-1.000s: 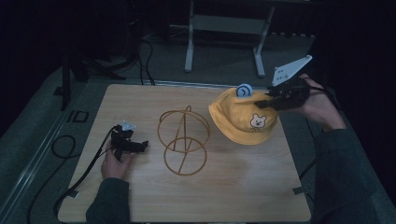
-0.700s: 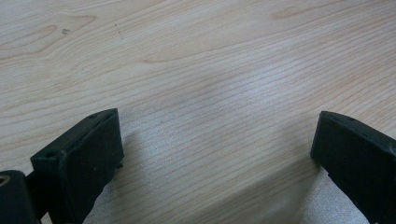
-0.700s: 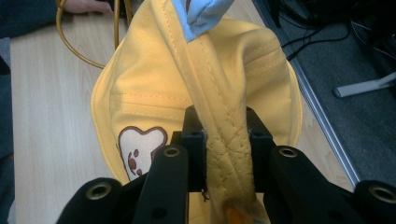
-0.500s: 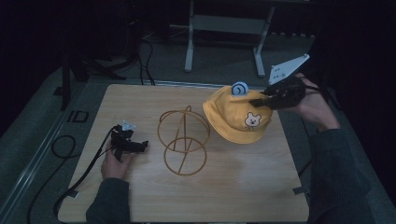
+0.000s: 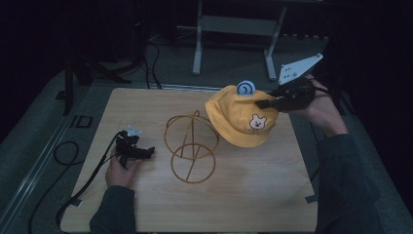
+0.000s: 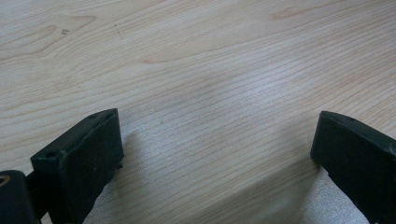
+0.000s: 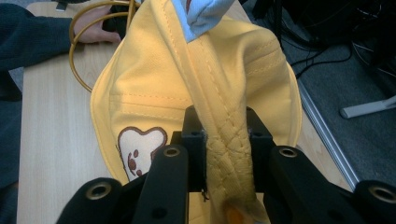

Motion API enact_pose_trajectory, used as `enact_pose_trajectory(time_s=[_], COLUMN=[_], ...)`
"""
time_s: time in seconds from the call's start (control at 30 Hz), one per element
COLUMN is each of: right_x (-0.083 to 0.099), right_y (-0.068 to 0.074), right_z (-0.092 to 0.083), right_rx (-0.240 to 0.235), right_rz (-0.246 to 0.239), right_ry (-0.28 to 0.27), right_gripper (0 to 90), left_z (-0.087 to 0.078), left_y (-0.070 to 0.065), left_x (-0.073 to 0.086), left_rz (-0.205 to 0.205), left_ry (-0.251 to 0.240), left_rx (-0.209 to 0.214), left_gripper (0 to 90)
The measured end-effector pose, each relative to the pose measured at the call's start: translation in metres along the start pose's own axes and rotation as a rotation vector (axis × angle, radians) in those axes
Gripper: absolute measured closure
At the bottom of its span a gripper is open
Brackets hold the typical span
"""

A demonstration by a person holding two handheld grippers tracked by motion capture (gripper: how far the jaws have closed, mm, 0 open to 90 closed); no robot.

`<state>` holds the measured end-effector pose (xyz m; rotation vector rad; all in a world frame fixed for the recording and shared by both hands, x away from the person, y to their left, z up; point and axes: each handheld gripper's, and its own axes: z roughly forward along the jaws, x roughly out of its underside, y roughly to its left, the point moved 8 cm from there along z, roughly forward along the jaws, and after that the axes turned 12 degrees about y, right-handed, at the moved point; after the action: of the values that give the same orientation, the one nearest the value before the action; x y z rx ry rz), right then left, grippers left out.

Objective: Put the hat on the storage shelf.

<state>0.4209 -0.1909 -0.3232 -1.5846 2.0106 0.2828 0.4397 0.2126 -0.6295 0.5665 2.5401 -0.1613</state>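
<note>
Near left, the left gripper [image 5: 138, 152] rests on the table [image 5: 253, 195], jaws spread wide over bare wood, grasping nothing. Just right of it, mid-table, stands the wire stand [image 5: 191, 146]. Far right, the right gripper [image 5: 267, 103] pinches the brim of the yellow hat [image 5: 238, 114], held above the table just right of the stand; the stand lies to the hat's left.

Bench [image 6: 210, 70]: pale matt wood, fine grain. Hat [image 7: 154, 88]: yellow stitched cloth, matt. Frame [image 5: 190, 146]: thin gold wire. Tongs [image 6: 215, 154]: black, matt.
</note>
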Motion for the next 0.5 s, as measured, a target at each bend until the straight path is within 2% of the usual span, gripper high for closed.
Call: enact_pose_trajectory(time_s=[0.5], right_x=[-0.019], right_y=[0.005], right_z=[-0.005], right_rx=[-0.007], right_rz=[-0.018], right_ry=[-0.039], right_gripper=[76.2], left_z=[0.0], left_y=[0.0], left_x=[0.0], left_rz=[0.0], left_ry=[-0.001], left_rx=[0.0], left_gripper=[2.1])
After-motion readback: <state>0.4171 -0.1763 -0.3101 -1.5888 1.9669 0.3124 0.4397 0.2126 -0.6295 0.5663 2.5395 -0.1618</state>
